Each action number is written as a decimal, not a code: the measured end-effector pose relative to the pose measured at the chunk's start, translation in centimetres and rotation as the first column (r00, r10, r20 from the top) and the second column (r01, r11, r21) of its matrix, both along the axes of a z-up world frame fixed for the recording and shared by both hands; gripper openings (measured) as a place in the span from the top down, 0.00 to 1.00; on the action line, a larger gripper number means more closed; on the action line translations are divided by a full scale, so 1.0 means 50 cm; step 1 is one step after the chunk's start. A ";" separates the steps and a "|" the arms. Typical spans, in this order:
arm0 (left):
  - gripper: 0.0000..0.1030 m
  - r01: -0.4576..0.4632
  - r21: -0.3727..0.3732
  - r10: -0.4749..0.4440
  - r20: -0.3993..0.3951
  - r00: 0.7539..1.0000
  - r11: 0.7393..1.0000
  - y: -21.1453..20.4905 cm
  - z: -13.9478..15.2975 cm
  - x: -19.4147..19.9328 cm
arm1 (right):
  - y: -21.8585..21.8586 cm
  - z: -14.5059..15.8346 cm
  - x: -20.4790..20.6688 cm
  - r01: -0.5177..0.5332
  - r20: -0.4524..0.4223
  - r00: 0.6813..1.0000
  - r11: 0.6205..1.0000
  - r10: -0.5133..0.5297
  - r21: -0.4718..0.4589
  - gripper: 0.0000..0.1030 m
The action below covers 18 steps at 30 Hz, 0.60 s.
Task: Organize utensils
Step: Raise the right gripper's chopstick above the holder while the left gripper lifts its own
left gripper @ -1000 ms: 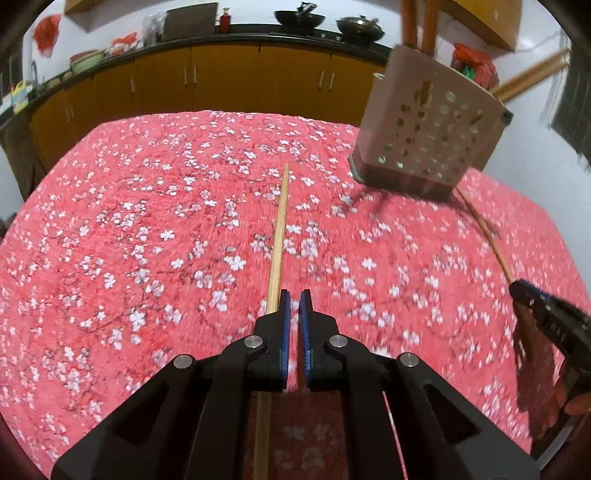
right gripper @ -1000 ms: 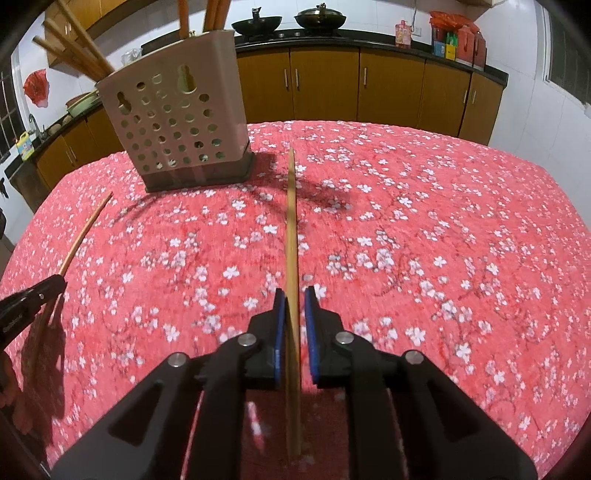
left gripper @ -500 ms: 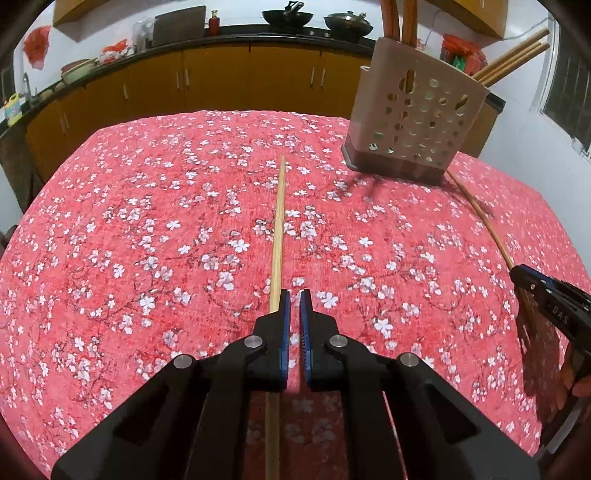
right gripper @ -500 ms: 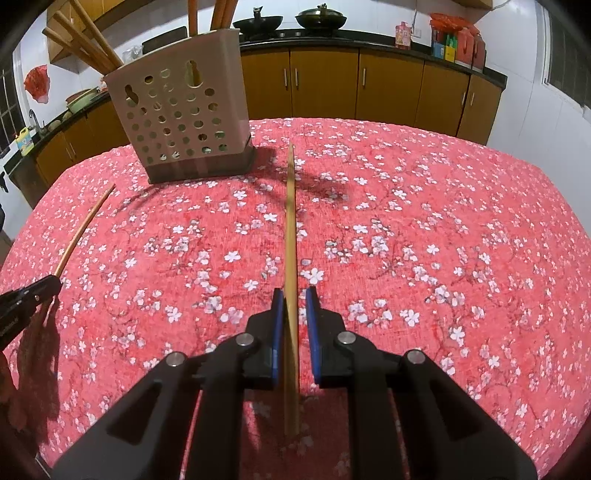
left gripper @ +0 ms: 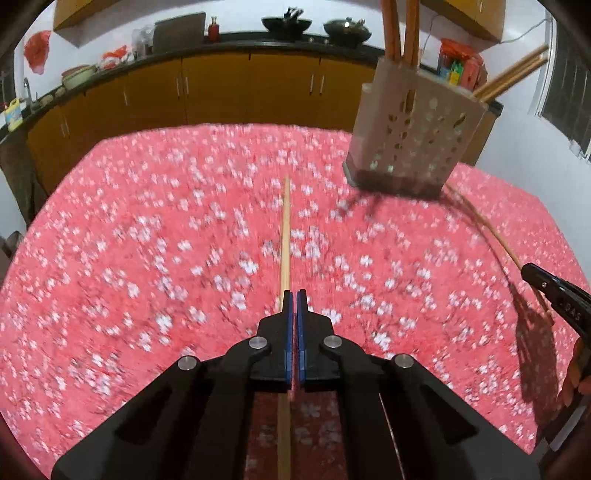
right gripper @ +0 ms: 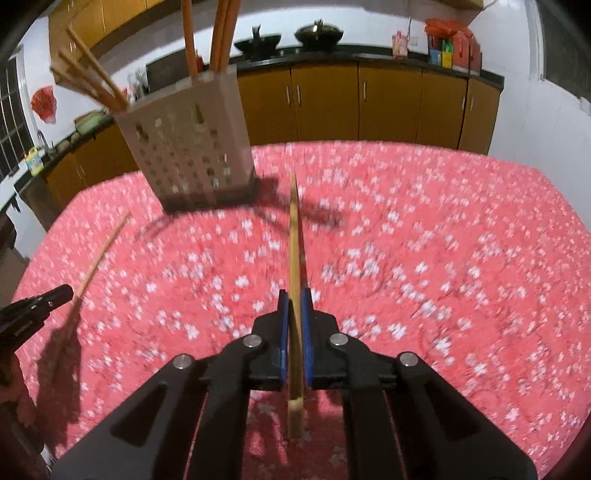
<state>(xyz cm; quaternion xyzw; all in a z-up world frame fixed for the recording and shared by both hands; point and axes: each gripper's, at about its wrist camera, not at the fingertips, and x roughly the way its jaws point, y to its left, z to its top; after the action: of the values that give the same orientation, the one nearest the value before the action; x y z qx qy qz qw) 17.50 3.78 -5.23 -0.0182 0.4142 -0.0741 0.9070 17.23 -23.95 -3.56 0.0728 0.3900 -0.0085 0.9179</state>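
A beige perforated utensil holder [left gripper: 413, 147] [right gripper: 188, 155] stands at the far side of the table with several chopsticks upright in it. My left gripper [left gripper: 294, 295] is closing tight on a thin wooden chopstick [left gripper: 285, 236] that points straight ahead, above the cloth. My right gripper [right gripper: 294, 295] is closing tight on a second chopstick [right gripper: 294, 240], which is also lifted and aimed just right of the holder. Each view shows the other gripper at its edge: the right gripper [left gripper: 528, 269] with its chopstick [left gripper: 495, 236], and the left gripper [right gripper: 62, 293] with its chopstick [right gripper: 99, 254].
A red cloth with white blossoms [left gripper: 147, 258] covers the table. Brown cabinets [right gripper: 388, 107] and a dark counter with woks [right gripper: 317, 33] run behind it. A white wall lies to the right. A person's hand [left gripper: 576, 369] shows at the right edge.
Both pairs of jaws have squeezed tighter on their chopsticks. The right gripper has risen a little with its chopstick. The holder now looks closer and higher in both views.
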 end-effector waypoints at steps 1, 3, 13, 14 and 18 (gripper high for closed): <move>0.98 -0.001 -0.006 0.001 0.011 1.000 1.000 0.001 0.010 0.000 | -0.003 0.016 -0.004 0.005 0.022 1.000 1.000 -0.005 0.005 0.92; 0.98 -0.006 -0.025 0.007 0.043 0.999 1.000 0.007 0.037 -0.002 | -0.008 0.040 -0.012 0.011 0.059 0.998 1.000 -0.012 0.012 0.92; 0.98 -0.010 -0.134 0.036 0.194 0.980 0.991 0.026 0.159 -0.019 | -0.025 0.150 -0.045 0.036 0.243 0.969 0.999 -0.042 0.027 0.92; 0.98 -0.008 -0.130 0.034 0.202 0.979 0.991 0.026 0.165 -0.021 | -0.025 0.153 -0.047 0.037 0.250 0.967 0.999 -0.042 0.026 0.92; 0.97 0.007 -0.119 0.012 0.158 0.987 0.993 0.027 0.140 -0.019 | -0.027 0.153 -0.052 0.036 0.250 0.967 0.999 -0.041 0.025 0.92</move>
<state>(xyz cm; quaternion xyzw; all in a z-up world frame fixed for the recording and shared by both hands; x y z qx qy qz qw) 16.55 5.13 1.74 -0.0669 0.3358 -0.0986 0.9344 14.62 -25.31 4.08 0.0901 0.2698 -0.0133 0.9586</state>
